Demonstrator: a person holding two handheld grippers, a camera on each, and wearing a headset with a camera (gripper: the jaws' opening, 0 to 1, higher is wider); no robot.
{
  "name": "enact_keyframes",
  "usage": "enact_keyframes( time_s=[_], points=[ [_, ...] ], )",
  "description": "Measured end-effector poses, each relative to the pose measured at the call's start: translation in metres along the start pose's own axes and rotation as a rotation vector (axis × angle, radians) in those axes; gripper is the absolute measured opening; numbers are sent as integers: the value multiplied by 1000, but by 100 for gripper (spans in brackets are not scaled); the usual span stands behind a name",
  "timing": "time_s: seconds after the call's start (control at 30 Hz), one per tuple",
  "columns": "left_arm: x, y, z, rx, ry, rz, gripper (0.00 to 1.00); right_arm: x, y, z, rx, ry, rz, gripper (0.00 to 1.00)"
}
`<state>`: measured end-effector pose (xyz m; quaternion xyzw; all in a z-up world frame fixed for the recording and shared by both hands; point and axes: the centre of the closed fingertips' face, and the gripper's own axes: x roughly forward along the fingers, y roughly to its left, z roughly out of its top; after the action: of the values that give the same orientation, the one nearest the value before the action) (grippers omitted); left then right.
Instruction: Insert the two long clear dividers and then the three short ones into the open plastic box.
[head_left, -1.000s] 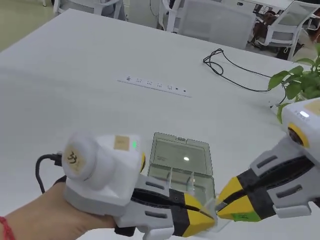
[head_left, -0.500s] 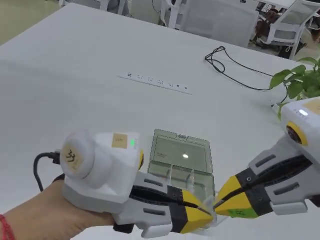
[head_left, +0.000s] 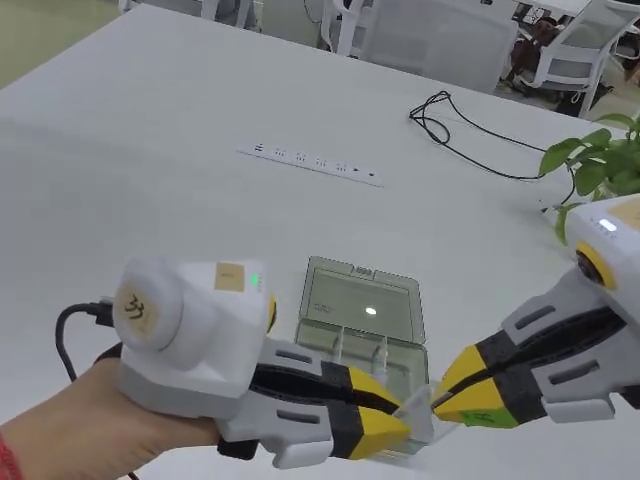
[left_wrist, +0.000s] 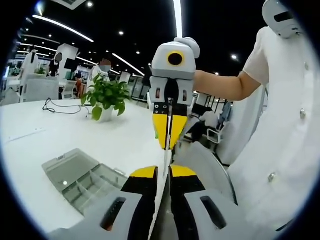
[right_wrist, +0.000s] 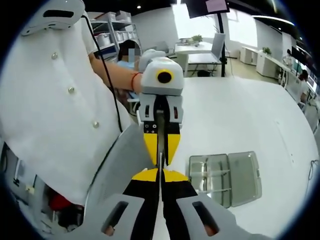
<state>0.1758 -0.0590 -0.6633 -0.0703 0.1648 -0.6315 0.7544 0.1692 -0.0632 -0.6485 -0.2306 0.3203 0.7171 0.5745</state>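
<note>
Large white table (head_left: 150, 120) carries everything. Far side: grey mesh office chairs (head_left: 420, 40). Leafy green potted plant (head_left: 600, 165) at the right edge, looped black cable (head_left: 470, 130) beside it, flat white power strip (head_left: 310, 163) mid-table.

Open clear plastic box (head_left: 360, 320) lies flat near the front, lid hinged away, two clear ribs upright in its tray. In the head view the gripper tips cover its near right corner.

Left gripper (head_left: 400, 425), held in a left hand (head_left: 90, 420), points right. Right gripper (head_left: 437, 402) points left, tip to tip with it. Both pinch one thin clear plastic divider (head_left: 418, 415) edge-on, jaws narrowed to its thickness.
</note>
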Motion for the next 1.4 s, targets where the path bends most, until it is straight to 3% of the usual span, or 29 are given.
enact_keyframes(
  time_s=[0.33, 0.6, 1.17, 1.4],
  points=[
    [-16, 15, -5, 0, 9, 77, 21, -16, -27, -21, 21, 48, -82, 3],
    [-28, 28, -11, 2, 25, 132, 33, -18, -44, -31, 26, 92, -134, 3],
    [-41, 53, -29, -8, 49, 201, 69, -2, -82, -57, 6, 198, -187, 3],
    [-42, 62, -32, -12, 40, 231, 91, 13, -99, -76, 8, 228, -189, 3]
  ],
)
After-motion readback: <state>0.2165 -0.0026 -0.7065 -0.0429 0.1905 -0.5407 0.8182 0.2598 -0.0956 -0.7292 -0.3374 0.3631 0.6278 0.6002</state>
